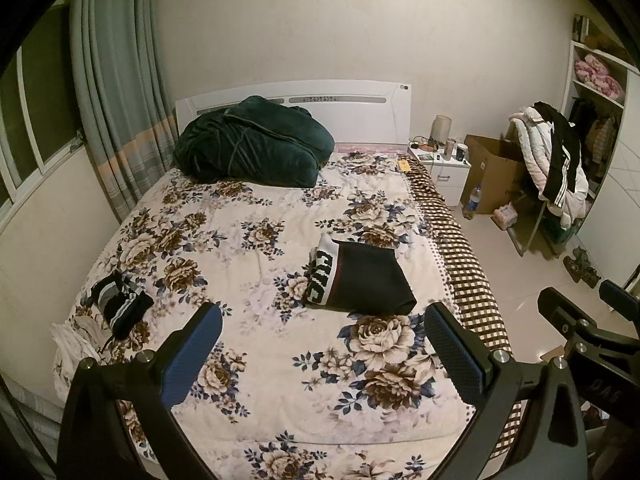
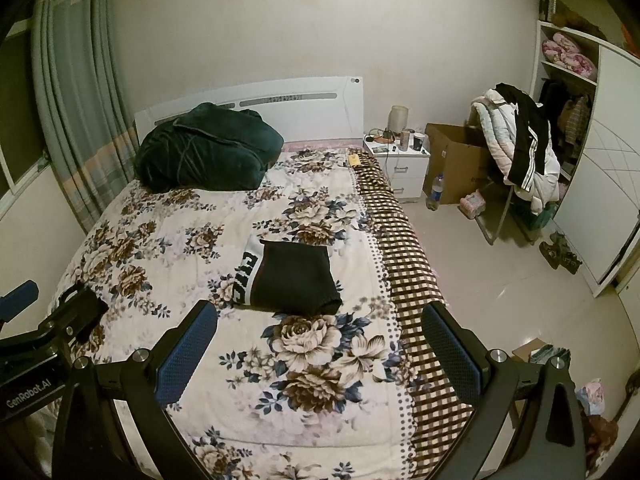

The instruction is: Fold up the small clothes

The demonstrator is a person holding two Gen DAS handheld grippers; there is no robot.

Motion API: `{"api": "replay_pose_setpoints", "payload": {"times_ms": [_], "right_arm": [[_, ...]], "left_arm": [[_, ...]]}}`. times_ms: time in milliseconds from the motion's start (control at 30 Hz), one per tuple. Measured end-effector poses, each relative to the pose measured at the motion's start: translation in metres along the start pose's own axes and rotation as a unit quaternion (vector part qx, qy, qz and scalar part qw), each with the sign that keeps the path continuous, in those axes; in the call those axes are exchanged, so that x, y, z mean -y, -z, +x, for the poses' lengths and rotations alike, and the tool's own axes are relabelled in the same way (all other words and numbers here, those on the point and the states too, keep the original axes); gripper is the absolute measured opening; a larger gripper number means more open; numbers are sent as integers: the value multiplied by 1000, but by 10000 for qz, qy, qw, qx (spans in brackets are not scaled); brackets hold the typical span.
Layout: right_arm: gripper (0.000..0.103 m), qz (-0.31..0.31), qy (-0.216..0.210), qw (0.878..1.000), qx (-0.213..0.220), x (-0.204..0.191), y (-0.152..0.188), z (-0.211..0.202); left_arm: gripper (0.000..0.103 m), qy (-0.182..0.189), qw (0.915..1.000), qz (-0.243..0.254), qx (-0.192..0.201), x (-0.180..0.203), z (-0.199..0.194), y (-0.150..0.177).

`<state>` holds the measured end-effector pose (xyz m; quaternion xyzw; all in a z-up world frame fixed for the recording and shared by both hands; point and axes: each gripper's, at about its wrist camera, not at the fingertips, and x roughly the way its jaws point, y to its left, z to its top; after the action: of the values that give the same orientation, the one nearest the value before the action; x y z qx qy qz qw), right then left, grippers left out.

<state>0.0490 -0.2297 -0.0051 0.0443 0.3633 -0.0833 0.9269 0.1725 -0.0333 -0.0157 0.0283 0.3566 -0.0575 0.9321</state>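
Note:
A black garment with a white lettered waistband (image 1: 360,284) lies folded in a neat rectangle on the floral bedspread (image 1: 256,240), right of centre; it also shows in the right wrist view (image 2: 292,280). A small crumpled black-and-white striped garment (image 1: 120,304) lies near the bed's left edge. My left gripper (image 1: 324,320) is open and empty, held above the bed in front of the folded garment. My right gripper (image 2: 320,320) is open and empty, just in front of the same garment. Each gripper's body shows at the edge of the other's view.
A dark green blanket (image 1: 256,144) is heaped at the headboard. A checked blanket (image 1: 460,264) runs along the bed's right edge. A white nightstand (image 1: 444,168), a cardboard box (image 1: 492,172), a clothes-draped chair (image 1: 552,160) and a wardrobe (image 2: 600,160) stand on the right. Curtains (image 1: 116,92) hang on the left.

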Motion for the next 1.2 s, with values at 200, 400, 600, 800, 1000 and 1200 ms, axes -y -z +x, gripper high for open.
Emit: {"api": "replay_pose_setpoints", "payload": {"times_ms": [200, 400, 600, 800, 1000, 1200], "right_arm": [[103, 3, 1, 10000, 13, 0, -1, 0], [103, 10, 6, 10000, 46, 0, -14, 7], [103, 12, 18, 10000, 43, -2, -16, 5], [103, 27, 47, 10000, 70, -5, -16, 1], [103, 27, 53, 9999, 85, -5, -16, 2], [103, 41, 74, 9999, 80, -7, -12, -2]], "left_arm": [[103, 4, 10000, 7, 35, 2, 0, -3], [103, 23, 10000, -5, 59, 6, 3, -8], [103, 30, 10000, -24, 66, 4, 1, -7], [103, 36, 10000, -38, 78, 6, 2, -9], [103, 45, 10000, -31, 75, 3, 1, -8], [103, 34, 9999, -39, 91, 2, 1, -7]]}}
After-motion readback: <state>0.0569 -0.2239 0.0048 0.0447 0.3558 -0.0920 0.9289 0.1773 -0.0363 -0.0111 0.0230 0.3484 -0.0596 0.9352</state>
